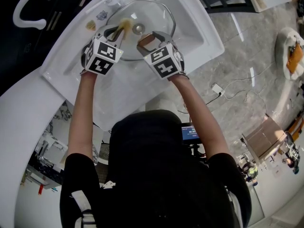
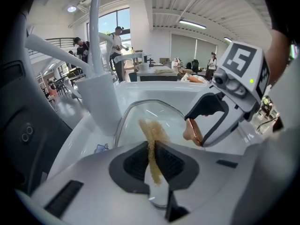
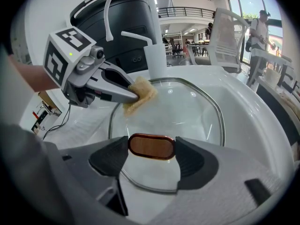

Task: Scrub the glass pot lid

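A round glass pot lid (image 1: 156,14) with a metal rim lies in the white sink basin (image 1: 190,27). My right gripper (image 1: 148,41) is shut on the lid's brown oval handle (image 3: 151,146), which sits squarely between its jaws. My left gripper (image 1: 116,32) is shut on a tan scrub pad (image 2: 151,139). The pad (image 3: 139,95) presses on the glass (image 3: 187,111) at the lid's left side, near the rim. In the left gripper view, the right gripper (image 2: 194,130) holds the handle just right of the pad.
A white faucet (image 3: 154,55) rises behind the lid at the basin's far edge, and its base (image 2: 101,102) stands close to my left gripper. The sink's rim (image 1: 71,75) surrounds the basin. People and desks stand far off in the room.
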Available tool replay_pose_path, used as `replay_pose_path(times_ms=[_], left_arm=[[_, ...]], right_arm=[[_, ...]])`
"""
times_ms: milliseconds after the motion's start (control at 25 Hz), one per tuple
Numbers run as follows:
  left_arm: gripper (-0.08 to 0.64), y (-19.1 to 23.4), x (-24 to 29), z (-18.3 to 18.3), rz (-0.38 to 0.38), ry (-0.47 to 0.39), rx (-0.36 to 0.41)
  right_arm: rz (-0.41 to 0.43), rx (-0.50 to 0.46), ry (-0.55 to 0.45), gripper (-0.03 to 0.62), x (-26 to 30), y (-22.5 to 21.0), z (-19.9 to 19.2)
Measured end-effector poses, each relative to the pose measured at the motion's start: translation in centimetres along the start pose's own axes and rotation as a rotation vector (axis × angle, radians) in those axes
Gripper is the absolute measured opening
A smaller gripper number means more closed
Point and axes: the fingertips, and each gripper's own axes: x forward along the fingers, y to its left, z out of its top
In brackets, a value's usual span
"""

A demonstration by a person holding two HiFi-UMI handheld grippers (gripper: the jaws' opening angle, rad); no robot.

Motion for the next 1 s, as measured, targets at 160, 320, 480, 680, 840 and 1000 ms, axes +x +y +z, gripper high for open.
replay_pose_path(times_ms=[160, 320, 480, 680, 840, 1000], left_arm=[[0.025, 0.5, -0.3, -0.2, 0.016, 0.000, -0.008], [0.025, 1.2, -0.8, -0.6, 0.037, 0.004, -0.020], [0.025, 1.9, -1.3, -1.1, 0.059, 0.002, -0.030], [0.025, 2.5, -1.9, -1.8, 0.092, 0.019, -0.033], [0.025, 2.7, -2.1, -2.0, 0.112, 0.022, -0.034], [0.025, 2.7, -2.1, -2.0, 0.133, 0.019, -0.036]], right_arm=[[0.003, -0.001, 0.001, 0.307, 0.0, 0.0, -0.1], [0.003, -0.001, 0.000, 0.307, -0.1, 0.0, -0.1], [0.003, -0.002, -0.005, 0.307, -0.1, 0.0, 0.0], [0.006, 0.000, -0.004, 0.307, -0.1, 0.0, -0.2], [0.013, 0.004, -0.006, 0.307, 0.0, 0.0, -0.2], [0.013, 0.003, -0.009, 0.307, -0.1, 0.0, -0.1]])
